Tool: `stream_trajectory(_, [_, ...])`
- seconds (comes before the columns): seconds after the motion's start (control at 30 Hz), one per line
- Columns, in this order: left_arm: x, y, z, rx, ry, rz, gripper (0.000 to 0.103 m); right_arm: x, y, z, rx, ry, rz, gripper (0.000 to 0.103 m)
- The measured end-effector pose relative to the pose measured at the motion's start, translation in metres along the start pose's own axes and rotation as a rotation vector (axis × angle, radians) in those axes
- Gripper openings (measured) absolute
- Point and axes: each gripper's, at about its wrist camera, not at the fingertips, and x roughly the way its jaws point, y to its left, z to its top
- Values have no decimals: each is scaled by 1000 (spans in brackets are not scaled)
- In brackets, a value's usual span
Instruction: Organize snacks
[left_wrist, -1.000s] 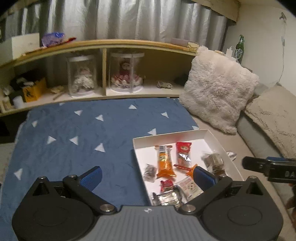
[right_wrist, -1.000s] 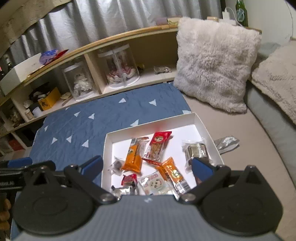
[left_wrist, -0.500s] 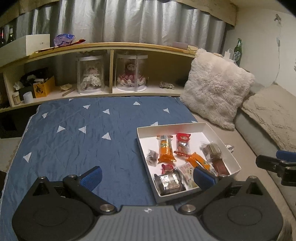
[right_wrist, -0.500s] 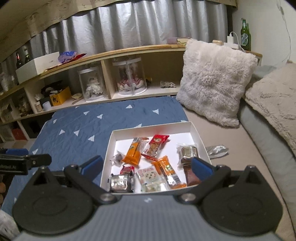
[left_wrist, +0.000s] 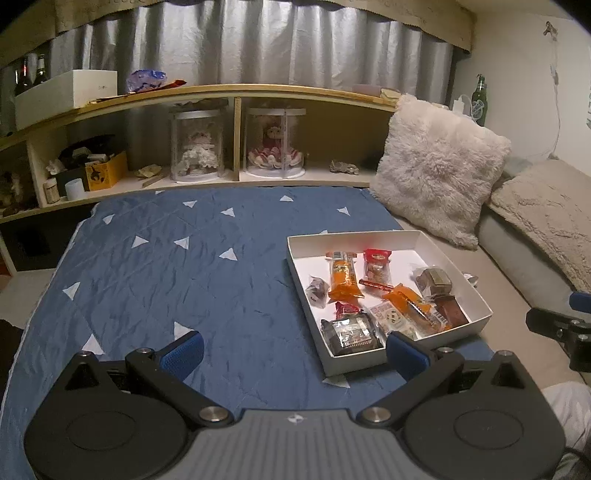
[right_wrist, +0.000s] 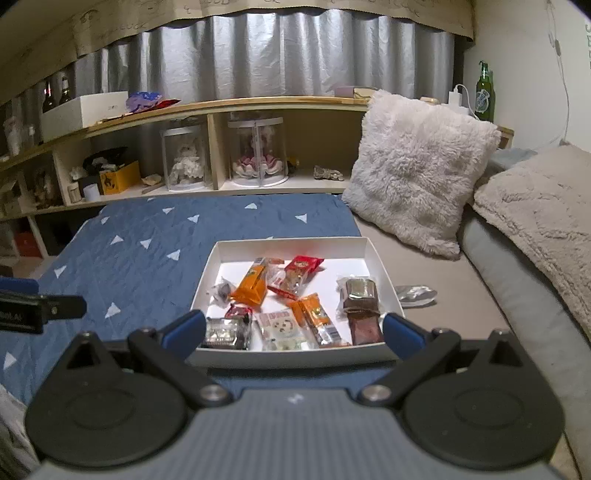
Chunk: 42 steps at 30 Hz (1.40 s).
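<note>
A white shallow box (left_wrist: 476, 291) (right_wrist: 380, 266) lies on the bed and holds several wrapped snacks: an orange packet (left_wrist: 343, 278) (right_wrist: 253, 284), a red packet (left_wrist: 376, 264) (right_wrist: 301, 269), a dark foil square (left_wrist: 351, 334) (right_wrist: 223, 332) and a brown bar (left_wrist: 448, 310) (right_wrist: 364, 326). One silver wrapper (right_wrist: 415, 294) lies outside, right of the box. My left gripper (left_wrist: 293, 350) is open and empty, near the box's front left. My right gripper (right_wrist: 293, 330) is open and empty, just in front of the box.
A blue quilt with white triangles (left_wrist: 184, 266) covers the bed's left part. A fluffy cushion (left_wrist: 439, 170) and a beige blanket (left_wrist: 546, 218) lie to the right. A wooden shelf (left_wrist: 236, 92) with two doll jars stands behind.
Both grippers have pulled back and risen from the box; the box now appears farther and whole in both views. Both stay open and empty.
</note>
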Motion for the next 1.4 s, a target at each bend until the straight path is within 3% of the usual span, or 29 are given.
stream_trajectory(0.37, [2,3,-22,-7,-57,31,103,-3,2,-22,-8,-41,-23,103])
stream_trajectory(1.4, [4,4,-33,6,-62,29,103,6,13,-35,-43,-31,-61,103])
